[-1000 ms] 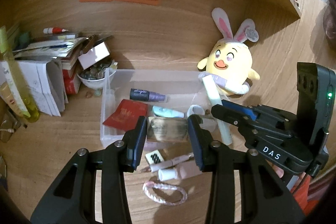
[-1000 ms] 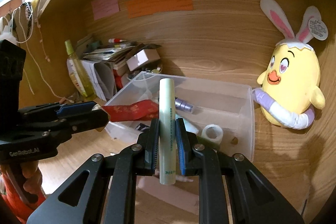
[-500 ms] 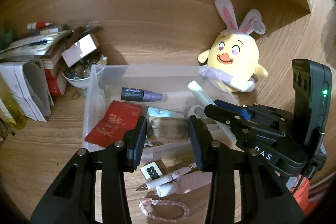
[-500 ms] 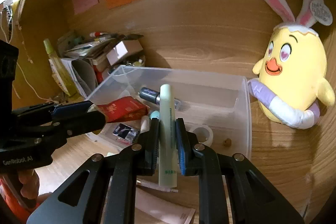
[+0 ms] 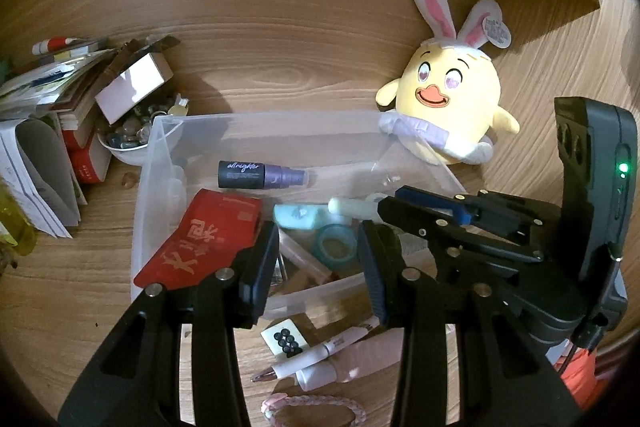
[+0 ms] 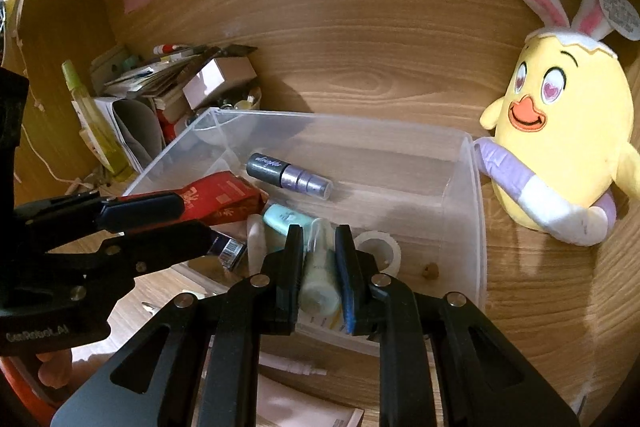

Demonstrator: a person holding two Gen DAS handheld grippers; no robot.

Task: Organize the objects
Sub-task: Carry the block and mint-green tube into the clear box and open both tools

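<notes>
Over the clear bin [image 6: 476, 211], my right fingers [image 6: 320, 263] clamp the pale green tube [image 6: 318, 277]; left fingers [image 5: 318, 263] spread, empty.

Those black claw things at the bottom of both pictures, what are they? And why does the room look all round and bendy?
They are tools, not robot arms: a person holds one hand-held gripper in each hand. A small wide-angle camera on each bends the picture round. One picture looks along the left hand-held gripper, which is open and empty. The other looks along the right hand-held gripper, which pinches a pale green plastic tube over a clear plastic storage box. In the box lie a dark purple spray bottle and a red paper packet. A yellow plush chick with bunny ears sits beside it on the wooden desk.
</notes>
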